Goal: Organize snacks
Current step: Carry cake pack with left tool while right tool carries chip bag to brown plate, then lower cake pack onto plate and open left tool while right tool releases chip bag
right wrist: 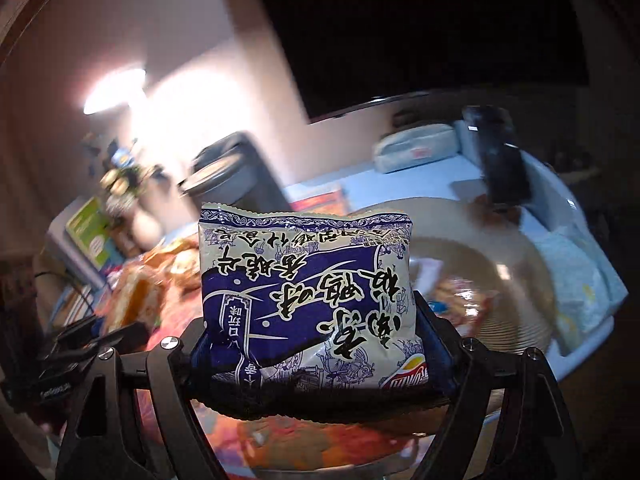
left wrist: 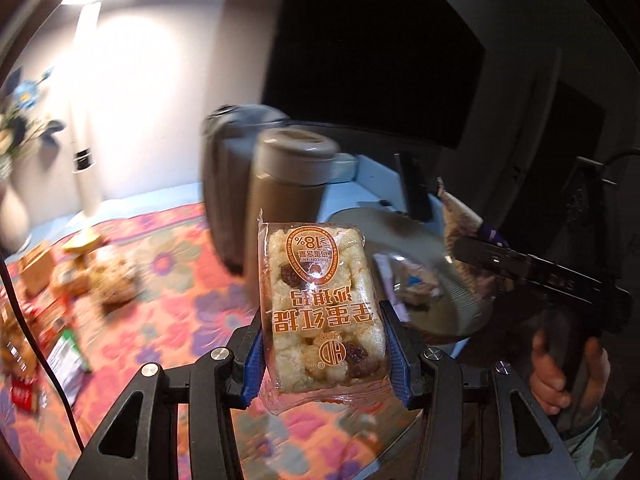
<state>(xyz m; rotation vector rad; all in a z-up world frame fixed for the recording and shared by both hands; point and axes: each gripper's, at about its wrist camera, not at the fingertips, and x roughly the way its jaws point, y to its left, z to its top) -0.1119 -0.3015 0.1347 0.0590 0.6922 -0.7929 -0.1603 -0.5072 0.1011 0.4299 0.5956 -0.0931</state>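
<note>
Clamped from both sides, the rice cake [left wrist: 326,312] in its clear wrapper stands upright between the blue pads [left wrist: 396,354] of the left gripper [left wrist: 325,354], its print upside down; the jaws are partly closed, pressing on the packet's long edges. This gripper points forward and somewhat down over the floral cloth [left wrist: 176,280]. Just beyond the cake stand a tan jar [left wrist: 288,184] and a grey canister [left wrist: 224,184], and to the right a round bowl [left wrist: 404,236] with a few packets inside.

Right jaws stand wider, gripping the blue-and-cream chip bag [right wrist: 308,300] by its lower sides; the right gripper [right wrist: 312,356] likewise tilts down toward the bowl [right wrist: 516,264], which lies just behind the bag. In the left view this gripper [left wrist: 472,248] reaches in from the right over the bowl's rim, with the person's hand [left wrist: 560,368] wrapped around its handle below.

Far left, a blurred heap of snacks [left wrist: 80,276] lies on the cloth near a lamp [left wrist: 88,120].
</note>
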